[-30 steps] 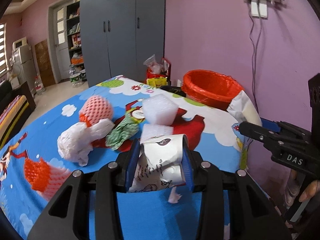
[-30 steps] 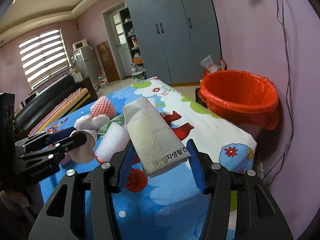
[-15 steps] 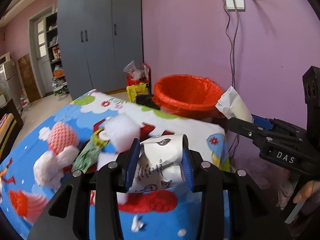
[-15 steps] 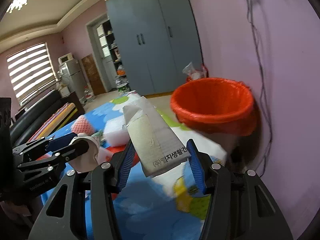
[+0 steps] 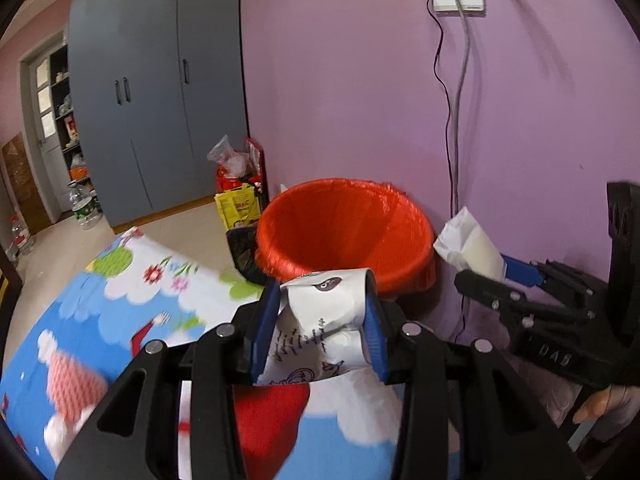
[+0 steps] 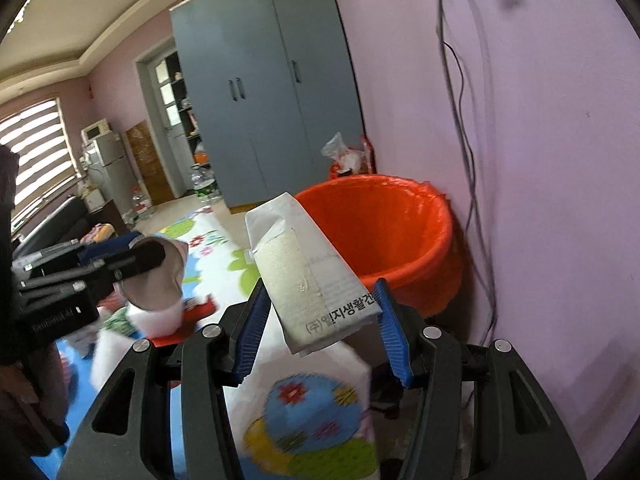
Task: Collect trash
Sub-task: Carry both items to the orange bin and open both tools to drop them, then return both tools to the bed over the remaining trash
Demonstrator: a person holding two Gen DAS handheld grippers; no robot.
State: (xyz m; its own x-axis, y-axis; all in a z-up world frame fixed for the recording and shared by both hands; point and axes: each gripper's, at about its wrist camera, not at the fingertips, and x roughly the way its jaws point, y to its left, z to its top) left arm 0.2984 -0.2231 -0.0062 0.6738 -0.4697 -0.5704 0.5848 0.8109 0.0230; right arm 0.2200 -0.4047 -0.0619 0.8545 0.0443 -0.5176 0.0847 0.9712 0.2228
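My left gripper (image 5: 320,320) is shut on a crumpled white paper cup (image 5: 324,320) with dark print, held over the bed's corner just short of the orange-lined trash bin (image 5: 344,232). My right gripper (image 6: 320,312) is shut on a flattened white carton (image 6: 308,280) with printed lettering, and the trash bin (image 6: 384,228) stands right beyond it by the wall. The carton (image 5: 472,246) and right gripper (image 5: 500,280) show at the right of the left wrist view. The left gripper (image 6: 132,256) with the cup (image 6: 156,276) shows at the left of the right wrist view.
A bed with a cartoon sheet (image 5: 120,300) holds a pink foam net (image 5: 74,380) and other scraps. A purple wall (image 5: 520,120) with hanging cables (image 5: 456,120) stands behind the bin. Bags of rubbish (image 5: 236,184) sit beside a grey wardrobe (image 5: 160,80).
Both grippers have carried their loads away from the scraps on the bed and towards the bin, which now looms larger and nearer. Neither grip has altered.
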